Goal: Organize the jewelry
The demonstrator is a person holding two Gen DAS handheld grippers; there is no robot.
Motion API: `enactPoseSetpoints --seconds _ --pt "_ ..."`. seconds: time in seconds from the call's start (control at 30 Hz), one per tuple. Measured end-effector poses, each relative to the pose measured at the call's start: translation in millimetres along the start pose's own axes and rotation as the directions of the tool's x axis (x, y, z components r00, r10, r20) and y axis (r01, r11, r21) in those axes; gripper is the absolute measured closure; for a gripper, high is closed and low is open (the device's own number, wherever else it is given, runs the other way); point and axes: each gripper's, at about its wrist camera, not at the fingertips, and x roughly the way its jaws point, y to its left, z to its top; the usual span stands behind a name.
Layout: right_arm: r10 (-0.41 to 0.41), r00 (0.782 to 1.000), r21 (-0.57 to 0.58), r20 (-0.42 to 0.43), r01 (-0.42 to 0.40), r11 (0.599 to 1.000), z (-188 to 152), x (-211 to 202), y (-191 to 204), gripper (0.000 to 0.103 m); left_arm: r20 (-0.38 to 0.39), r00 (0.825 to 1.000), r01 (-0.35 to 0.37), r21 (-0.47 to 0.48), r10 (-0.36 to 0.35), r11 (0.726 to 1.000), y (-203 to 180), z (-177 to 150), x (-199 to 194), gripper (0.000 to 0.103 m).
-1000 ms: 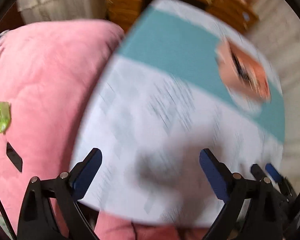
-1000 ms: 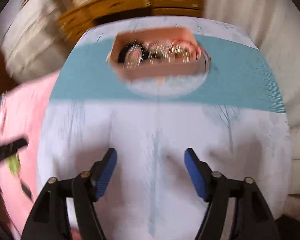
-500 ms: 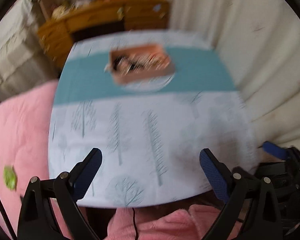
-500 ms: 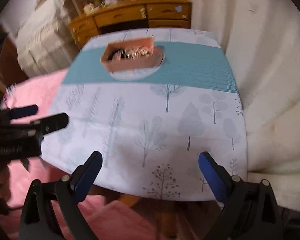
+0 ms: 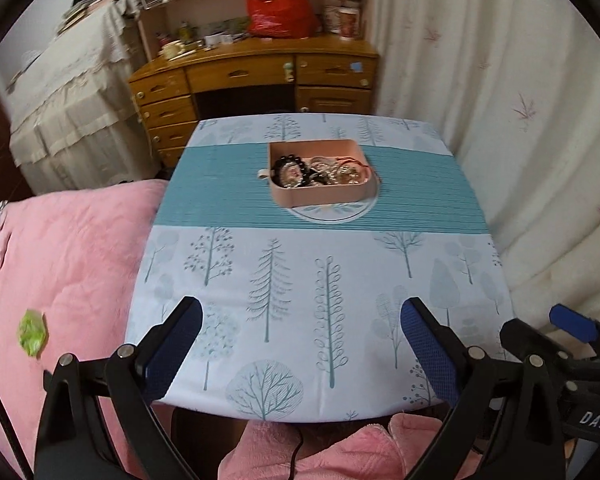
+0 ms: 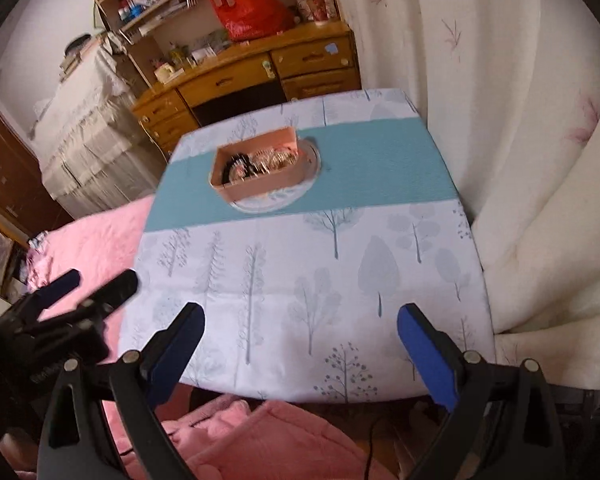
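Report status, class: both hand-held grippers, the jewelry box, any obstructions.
Left hand-held gripper open, empty; right hand-held gripper open, empty. Pink jewelry box full, on the teal runner, untouched. Nothing between grippers and box.

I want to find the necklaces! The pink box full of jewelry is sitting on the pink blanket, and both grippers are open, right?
Not quite. The pink box sits on the table, on its teal stripe, not on the pink blanket; the left wrist view shows this. The left gripper and right gripper are indeed open.
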Motion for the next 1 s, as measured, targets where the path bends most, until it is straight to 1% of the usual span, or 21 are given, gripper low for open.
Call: enactPoseSetpoints --seconds 0.03,0.1,0.23,0.4,0.63,1.0 --pt "0.000 1.000 -0.002 -0.005 0.000 1.000 -1.2 1.3 0.0 0.005 0.002 1.000 -0.001 -0.006 0.001 1.000 2.1 -2.8 -0.5 0.001" --pt "0.014 1.000 -0.004 0.003 -0.014 1.000 -2.1 2.2 0.7 0.005 0.008 1.000 -0.004 -0.018 0.004 1.000 6.0 -7.7 -3.1 0.001" --pt "0.032 0.998 -0.019 0.052 -0.031 0.999 -2.6 -6.1 4.6 0.004 0.003 1.000 -0.030 -0.036 0.030 0.999 12.5 -13.3 -4.2 0.001" --pt "0.034 0.995 -0.081 0.091 -0.027 0.996 -4.0 -14.1 16.9 0.004 0.008 0.999 -0.038 -0.034 0.038 0.999 11.8 -17.2 -6.7 0.001" --pt "0.019 0.993 -0.148 0.116 -0.002 0.989 -9.2 -21.8 30.6 0.003 0.006 1.000 -0.023 -0.017 0.024 1.000 7.3 -19.7 -6.9 0.001" --pt "0.006 0.994 -0.158 0.113 0.012 0.987 -12.2 -22.8 32.0 0.002 0.010 1.000 -0.027 -0.002 0.027 1.000 3.4 -21.5 -8.7 0.001"
